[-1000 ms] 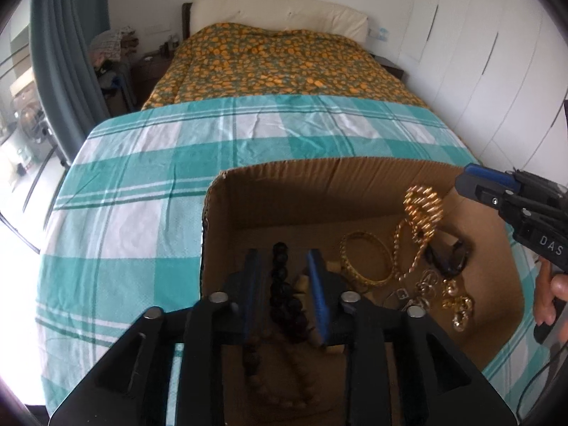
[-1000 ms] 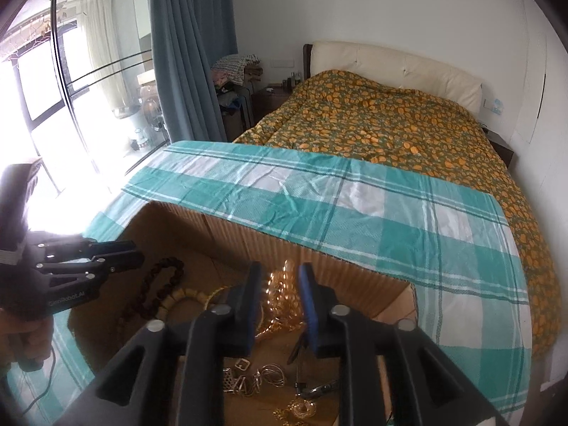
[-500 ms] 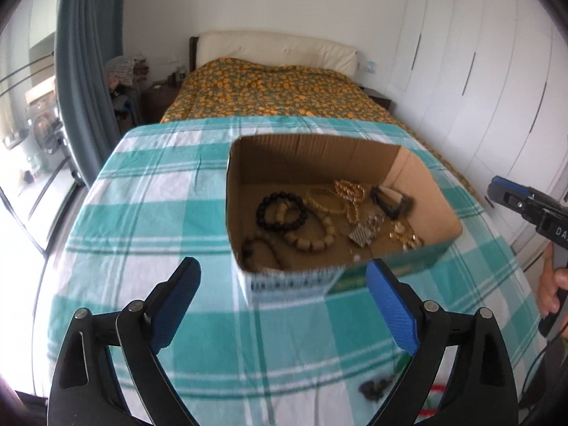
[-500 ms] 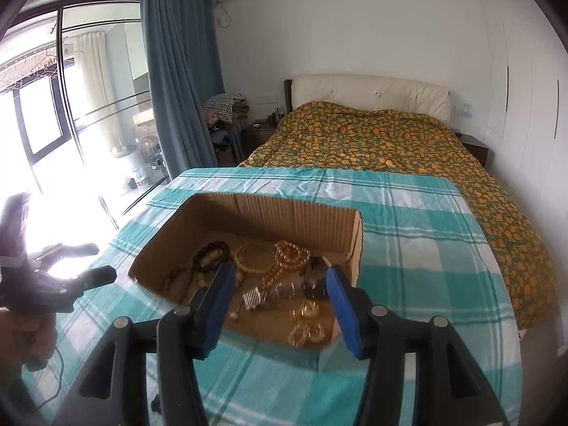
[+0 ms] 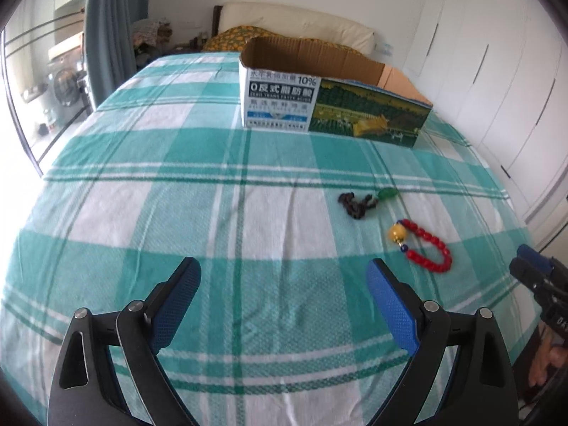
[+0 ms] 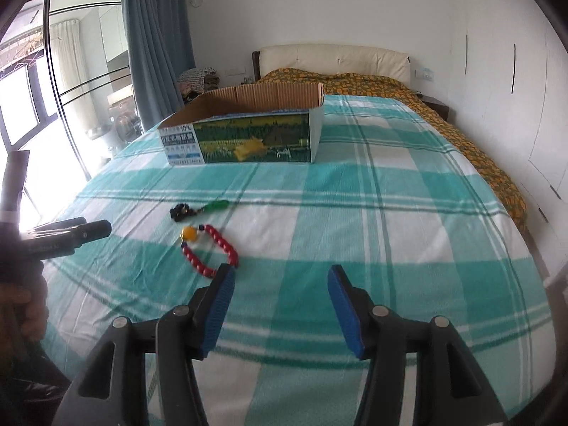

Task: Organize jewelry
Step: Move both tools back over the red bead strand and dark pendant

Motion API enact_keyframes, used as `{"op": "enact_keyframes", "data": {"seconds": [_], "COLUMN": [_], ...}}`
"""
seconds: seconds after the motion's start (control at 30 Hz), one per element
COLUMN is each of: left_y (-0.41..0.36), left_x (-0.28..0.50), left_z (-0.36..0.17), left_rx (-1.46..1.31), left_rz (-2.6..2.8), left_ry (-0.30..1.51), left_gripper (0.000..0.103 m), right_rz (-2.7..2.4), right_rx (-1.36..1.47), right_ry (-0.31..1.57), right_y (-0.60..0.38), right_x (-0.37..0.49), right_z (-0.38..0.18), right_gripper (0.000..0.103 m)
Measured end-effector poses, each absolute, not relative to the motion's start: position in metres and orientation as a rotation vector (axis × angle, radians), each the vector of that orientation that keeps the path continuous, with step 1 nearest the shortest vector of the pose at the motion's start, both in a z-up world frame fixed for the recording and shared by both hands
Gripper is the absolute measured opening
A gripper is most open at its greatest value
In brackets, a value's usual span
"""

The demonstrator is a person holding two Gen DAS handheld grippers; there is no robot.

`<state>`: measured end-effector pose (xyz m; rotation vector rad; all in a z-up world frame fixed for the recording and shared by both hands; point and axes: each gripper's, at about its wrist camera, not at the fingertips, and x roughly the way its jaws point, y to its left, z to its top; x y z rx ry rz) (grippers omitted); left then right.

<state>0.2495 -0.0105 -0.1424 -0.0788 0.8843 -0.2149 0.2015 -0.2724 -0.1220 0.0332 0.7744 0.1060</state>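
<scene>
Jewelry is lying loose on the checked cloth [image 5: 198, 213]: red bead bracelet [image 6: 209, 248] and dark bead string [image 5: 356, 206]. Left gripper [image 5: 284, 301] and right gripper [image 6: 280, 305] are standing apart, empty. Beads are risking slipping from the pads, or cloth bunching.

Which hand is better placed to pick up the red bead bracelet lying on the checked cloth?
Right. The red bead bracelet lies just ahead of the right gripper, beside its inner finger. From the left gripper it sits farther off, toward the right. Both are open and empty.
</scene>
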Motion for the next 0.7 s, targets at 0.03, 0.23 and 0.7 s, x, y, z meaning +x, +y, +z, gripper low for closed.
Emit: {"op": "enact_keyframes", "data": {"seconds": [0.03, 0.23, 0.7], "left_y": [-0.010, -0.011, -0.004], "left_x": [0.245, 0.226, 0.220], "left_z": [-0.147, -0.157, -0.160], "left_rx": [-0.087, -0.082, -0.068], "left_rz": [-0.214, -0.196, -0.159], "left_ry": [0.895, 0.903, 0.893], "left_gripper": [0.095, 0.095, 0.095], "right_rz": [0.106, 0.126, 0.136], "right_rx": [0.022, 0.024, 0.025], "right_ry": [0.776, 0.765, 0.761], "right_y": [-0.271, -0.266, -0.261], "right_x": [0.196, 0.173, 0.162], "right_z": [-0.124, -0.134, -0.142], "right_gripper": [0.056, 0.056, 0.056]}}
